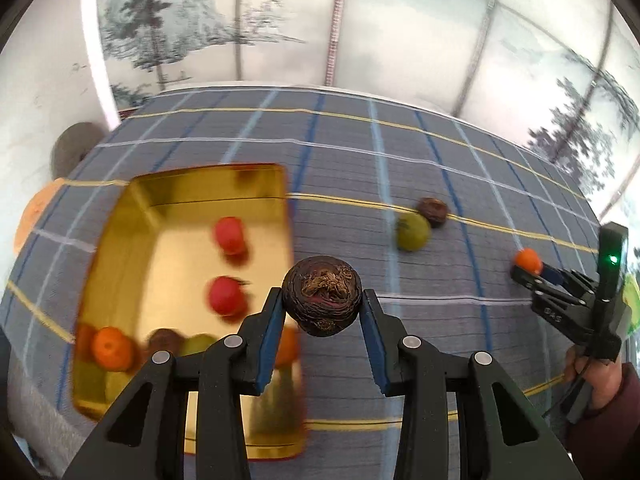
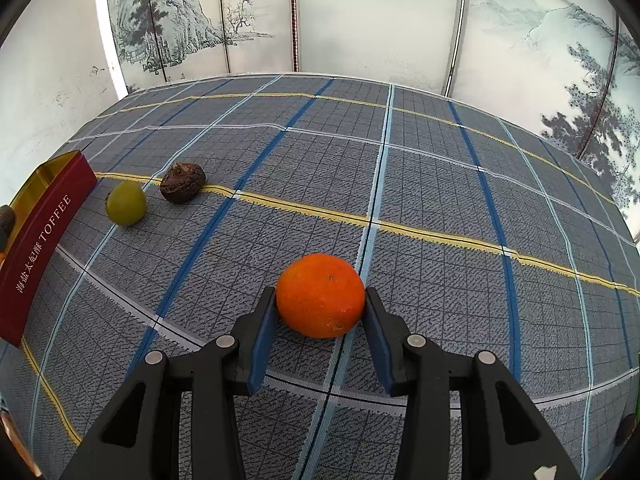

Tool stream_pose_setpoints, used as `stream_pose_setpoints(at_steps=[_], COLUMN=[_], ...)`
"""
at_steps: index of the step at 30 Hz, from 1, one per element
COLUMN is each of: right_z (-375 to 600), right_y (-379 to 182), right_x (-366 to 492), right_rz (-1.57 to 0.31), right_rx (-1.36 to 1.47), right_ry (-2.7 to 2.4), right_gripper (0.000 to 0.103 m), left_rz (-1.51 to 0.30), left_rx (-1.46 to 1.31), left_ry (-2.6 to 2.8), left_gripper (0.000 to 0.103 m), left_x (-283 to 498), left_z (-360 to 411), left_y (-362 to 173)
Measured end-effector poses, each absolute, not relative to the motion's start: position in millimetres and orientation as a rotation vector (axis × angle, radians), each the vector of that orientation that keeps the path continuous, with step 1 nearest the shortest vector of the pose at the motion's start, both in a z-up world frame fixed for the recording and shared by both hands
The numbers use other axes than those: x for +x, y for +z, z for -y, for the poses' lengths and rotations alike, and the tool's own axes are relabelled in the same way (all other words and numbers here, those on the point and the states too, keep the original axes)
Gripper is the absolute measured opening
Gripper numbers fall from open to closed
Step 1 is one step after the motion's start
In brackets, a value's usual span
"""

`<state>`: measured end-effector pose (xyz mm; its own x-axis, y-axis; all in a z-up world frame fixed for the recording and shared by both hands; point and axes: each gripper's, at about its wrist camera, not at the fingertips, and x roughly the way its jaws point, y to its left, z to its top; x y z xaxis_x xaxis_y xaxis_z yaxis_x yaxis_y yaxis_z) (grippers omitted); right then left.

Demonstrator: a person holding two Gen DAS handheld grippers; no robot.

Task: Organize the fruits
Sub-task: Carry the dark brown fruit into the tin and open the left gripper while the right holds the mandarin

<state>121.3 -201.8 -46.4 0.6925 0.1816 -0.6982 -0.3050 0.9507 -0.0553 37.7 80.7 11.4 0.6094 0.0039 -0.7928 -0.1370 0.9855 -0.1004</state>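
My left gripper (image 1: 322, 304) is shut on a dark brown wrinkled fruit (image 1: 322, 300) and holds it above the right edge of a gold tin (image 1: 140, 208). The tin holds two red fruits (image 1: 229, 235), an orange (image 1: 112, 349), a brown one and green ones. My right gripper (image 2: 320, 300) is shut on an orange (image 2: 320, 295) low at the cloth; it also shows in the left wrist view (image 1: 528, 266). A green fruit (image 2: 125, 202) and another brown fruit (image 2: 183, 182) lie on the cloth, also seen in the left wrist view, green (image 1: 413, 231) and brown (image 1: 433, 210).
The table has a grey-blue checked cloth (image 2: 440, 184). The tin's red side reads TOFFEE (image 2: 40, 248) at the left. A painted folding screen (image 2: 360, 20) stands behind the table. An orange round thing (image 1: 34, 216) sits beyond the tin's left side.
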Motion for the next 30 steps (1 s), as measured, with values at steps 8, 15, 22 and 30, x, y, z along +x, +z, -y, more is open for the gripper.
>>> stream_pose_setpoints(at_steps=[8, 15, 22, 30], right_z=[202.2, 202.4, 201.9, 201.7], right_y=[-46.2, -46.2, -46.2, -46.0], right_x=[121.2, 121.2, 121.1, 121.0], right_rz=[-0.759, -0.759, -0.759, -0.759], right_rx=[-0.172, -0.172, -0.173, -0.173], right_ry=[0.273, 0.273, 0.273, 0.273], right_gripper=[0.041, 0.041, 0.041, 0.041], left_rz=[-0.923, -0.916, -0.949, -1.004], left_rx=[-0.189, -0.222, -0.227, -0.21], left_ry=[0.188, 0.254, 0.243, 0.22], left_gripper=[0.039, 0.039, 0.039, 0.039], left_x=[21.3, 14.1, 2.7, -11.9], left_z=[-131.8, -168.5, -180.1, -171.8], left_y=[8.0, 12.6, 5.0, -15.2])
